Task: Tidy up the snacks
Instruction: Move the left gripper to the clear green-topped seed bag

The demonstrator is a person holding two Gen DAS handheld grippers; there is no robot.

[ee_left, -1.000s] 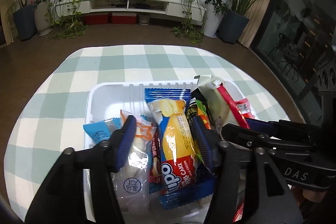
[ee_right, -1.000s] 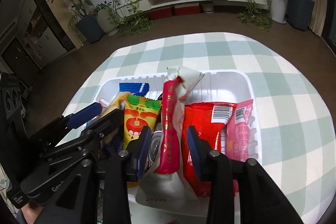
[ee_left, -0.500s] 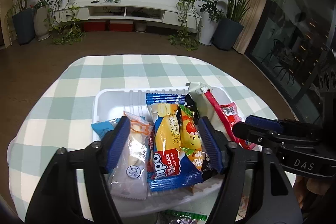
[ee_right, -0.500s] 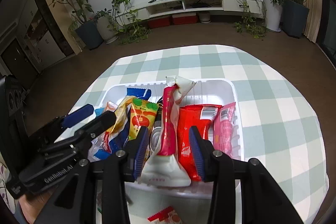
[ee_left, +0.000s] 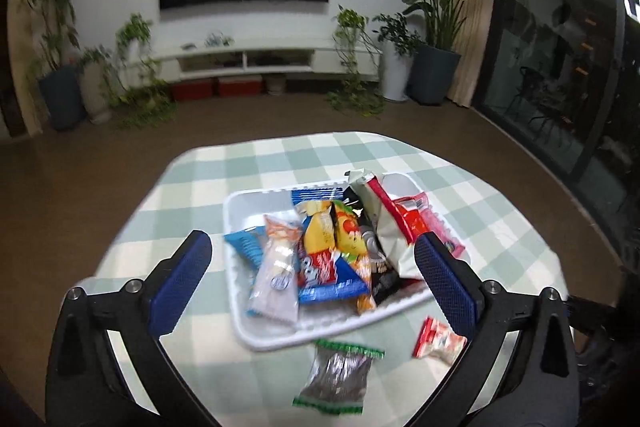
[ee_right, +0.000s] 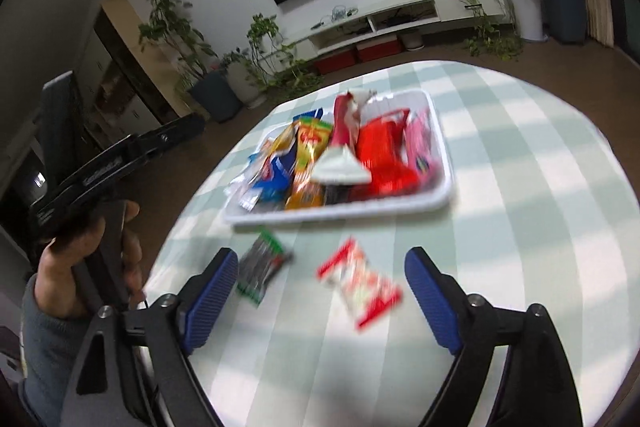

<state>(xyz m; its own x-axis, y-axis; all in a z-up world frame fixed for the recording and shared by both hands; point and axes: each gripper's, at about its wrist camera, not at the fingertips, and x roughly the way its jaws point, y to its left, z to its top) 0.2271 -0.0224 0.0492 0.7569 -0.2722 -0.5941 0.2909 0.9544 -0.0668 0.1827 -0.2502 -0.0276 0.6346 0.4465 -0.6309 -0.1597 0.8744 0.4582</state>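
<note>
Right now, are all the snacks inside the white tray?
No: the green-edged packet and the red-and-white packet lie on the checked tablecloth in front of the white tray.

Soft indoor light falls evenly across the checked tabletop (ee_left: 472,187), brightest in pale bands in the right wrist view. Motion blur smears the snack tray (ee_right: 440,203) and loose packets. Fisheye distortion bends the room, with corners vignetted black. The window glass (ee_left: 560,59) reflects dimly.

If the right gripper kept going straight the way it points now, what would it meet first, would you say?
Most likely the red-and-white snack packet lying on the checked tablecloth, between the open right gripper fingers; the white tray sits farther on. Blur leaves depth unclear.
</note>
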